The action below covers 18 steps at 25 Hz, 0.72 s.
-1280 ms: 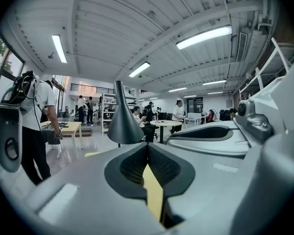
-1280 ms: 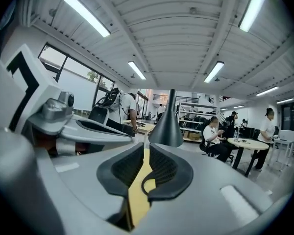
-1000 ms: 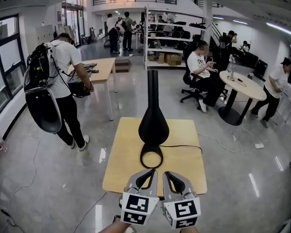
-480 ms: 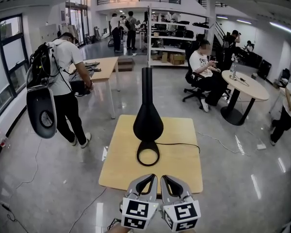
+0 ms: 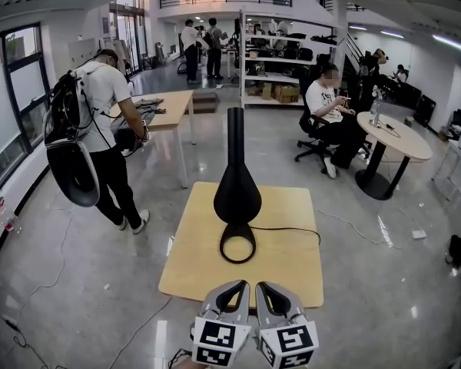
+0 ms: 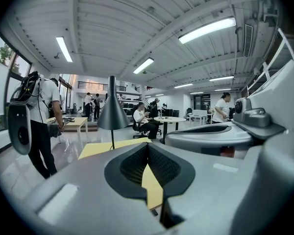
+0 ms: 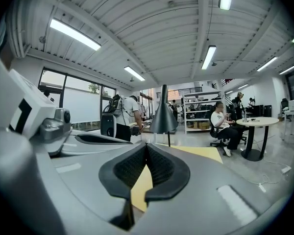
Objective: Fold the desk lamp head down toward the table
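A black desk lamp (image 5: 237, 194) stands upright on a square yellow table (image 5: 292, 267). It has a cone head, a ring base (image 5: 238, 246) and a cord (image 5: 288, 230) trailing right. My left gripper (image 5: 237, 287) and right gripper (image 5: 263, 287) sit side by side at the table's near edge, both shut and empty, well short of the lamp. In the left gripper view the lamp (image 6: 112, 114) stands ahead beyond the closed left gripper (image 6: 148, 145). The right gripper view shows the lamp (image 7: 163, 116) past the closed right gripper (image 7: 147, 145).
A person with a backpack (image 5: 100, 129) bends over a long wooden table (image 5: 165, 106) at the left. At the right a seated person (image 5: 326, 102) is beside a round table (image 5: 399, 141). Shelves (image 5: 284, 52) stand behind. Cables lie on the floor.
Both grippers have drawn back together, staying shut; the table and lamp look slightly farther away. The person with the backpack has shifted a little.
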Available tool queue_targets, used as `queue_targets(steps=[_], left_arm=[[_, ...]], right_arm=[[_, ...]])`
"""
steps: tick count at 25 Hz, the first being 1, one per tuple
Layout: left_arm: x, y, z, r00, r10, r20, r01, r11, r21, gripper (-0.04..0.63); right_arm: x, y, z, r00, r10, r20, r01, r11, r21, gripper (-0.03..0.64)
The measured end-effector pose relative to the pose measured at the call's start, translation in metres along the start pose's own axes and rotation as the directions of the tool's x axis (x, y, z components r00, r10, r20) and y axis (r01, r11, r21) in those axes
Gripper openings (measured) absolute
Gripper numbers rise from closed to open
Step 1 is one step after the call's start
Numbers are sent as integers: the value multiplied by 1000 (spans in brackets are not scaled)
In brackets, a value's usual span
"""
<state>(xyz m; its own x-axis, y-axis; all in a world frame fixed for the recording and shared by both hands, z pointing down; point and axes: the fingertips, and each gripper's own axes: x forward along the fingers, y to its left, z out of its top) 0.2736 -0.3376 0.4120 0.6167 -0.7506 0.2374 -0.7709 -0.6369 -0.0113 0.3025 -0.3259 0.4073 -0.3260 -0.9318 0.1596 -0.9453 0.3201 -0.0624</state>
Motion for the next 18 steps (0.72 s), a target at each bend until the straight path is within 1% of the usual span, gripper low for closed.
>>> queue_targets(steps=[9, 11, 14, 18], left_arm=[[23, 35, -1, 1000, 8, -12, -9, 1000, -12, -1], [25, 39, -11, 1000, 11, -11, -11, 1000, -15, -1], [32, 37, -19, 1000, 15, -8, -15, 1000, -15, 0], [47, 45, -1, 1000, 18, -7, -18, 1000, -15, -2]], right_arm=[[43, 1, 1, 1000, 18, -24, -18, 1000, 0, 5], [46, 3, -8, 999, 23, -32, -23, 1000, -5, 5], [48, -5, -23, 1000, 23, -16, -23, 1000, 11, 5], [63, -15, -1, 999, 29, -27, -29, 1000, 1, 5]])
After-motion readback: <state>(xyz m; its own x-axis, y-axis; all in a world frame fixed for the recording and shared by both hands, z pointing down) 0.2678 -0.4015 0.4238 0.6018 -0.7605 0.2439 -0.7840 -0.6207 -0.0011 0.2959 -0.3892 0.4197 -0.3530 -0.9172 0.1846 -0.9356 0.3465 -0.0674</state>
